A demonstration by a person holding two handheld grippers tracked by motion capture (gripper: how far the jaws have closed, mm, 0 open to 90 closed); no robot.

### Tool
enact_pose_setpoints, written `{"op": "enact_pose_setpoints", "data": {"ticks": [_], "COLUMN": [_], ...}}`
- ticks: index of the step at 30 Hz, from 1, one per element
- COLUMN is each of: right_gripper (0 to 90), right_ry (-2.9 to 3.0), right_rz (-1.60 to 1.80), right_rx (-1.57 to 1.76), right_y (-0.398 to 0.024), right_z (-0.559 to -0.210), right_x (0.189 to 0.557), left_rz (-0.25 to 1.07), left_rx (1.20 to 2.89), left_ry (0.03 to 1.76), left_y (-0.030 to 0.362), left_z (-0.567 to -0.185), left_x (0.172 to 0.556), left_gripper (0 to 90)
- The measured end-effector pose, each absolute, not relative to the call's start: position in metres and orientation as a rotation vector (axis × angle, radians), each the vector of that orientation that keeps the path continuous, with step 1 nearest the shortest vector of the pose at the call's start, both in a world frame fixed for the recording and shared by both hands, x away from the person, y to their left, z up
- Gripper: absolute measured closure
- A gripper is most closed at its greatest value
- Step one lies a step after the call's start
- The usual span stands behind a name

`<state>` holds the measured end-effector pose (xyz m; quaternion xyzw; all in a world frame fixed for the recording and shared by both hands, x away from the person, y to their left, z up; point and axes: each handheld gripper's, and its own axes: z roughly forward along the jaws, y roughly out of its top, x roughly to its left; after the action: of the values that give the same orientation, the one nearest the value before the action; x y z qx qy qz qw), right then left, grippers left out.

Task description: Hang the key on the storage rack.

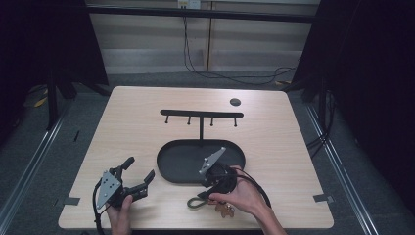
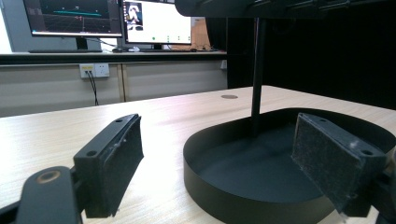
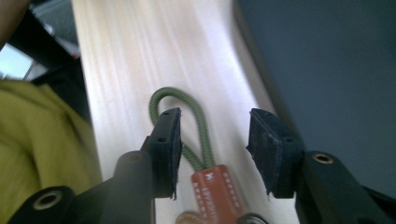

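the keychain (image 3: 205, 163), a green cord loop (image 1: 195, 202) joined to a red-brown tab, lies on the desk (image 1: 132, 127) just beside the near rim of the black oval tray (image 1: 169, 169). it looks light and limp; the cord will likely flop, so the stiffer tab seems the better hold. the right hand-held gripper (image 3: 215, 154) straddles it with jaws apart. the left hand-held gripper (image 1: 139, 177) is open too, holding nothing. the tray, which carries a hook stand (image 1: 201, 114), looks empty.
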<state>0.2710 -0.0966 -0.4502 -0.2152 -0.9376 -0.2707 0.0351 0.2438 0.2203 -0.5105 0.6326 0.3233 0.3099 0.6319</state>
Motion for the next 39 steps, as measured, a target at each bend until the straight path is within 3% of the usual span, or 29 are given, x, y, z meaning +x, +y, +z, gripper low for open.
{"op": "enact_pose_setpoints", "data": {"ticks": [13, 23, 25, 39], "right_gripper": [78.0, 77.7, 74.1, 83.3], "right_ry": [-2.907, -2.959, -2.995, -3.088], "right_rz": [-0.622, -0.472, -0.440, -0.301], "right_rx": [-0.537, -0.441, -0.417, -0.356], "right_y": [-0.081, -0.062, -0.059, -0.050], "right_z": [-0.459, -0.466, -0.467, -0.465], "right_x": [0.279, 0.279, 0.277, 0.269], "left_rz": [0.709, 0.709, 0.709, 0.716], "left_rx": [1.447, 1.447, 1.447, 1.455], "left_ry": [0.740, 0.740, 0.740, 0.737], "left_y": [0.220, 0.220, 0.220, 0.221], "left_z": [-0.511, -0.511, -0.511, -0.510], "left_x": [0.244, 0.244, 0.244, 0.244], "left_gripper": [16.0, 16.0, 16.0, 16.0]}}
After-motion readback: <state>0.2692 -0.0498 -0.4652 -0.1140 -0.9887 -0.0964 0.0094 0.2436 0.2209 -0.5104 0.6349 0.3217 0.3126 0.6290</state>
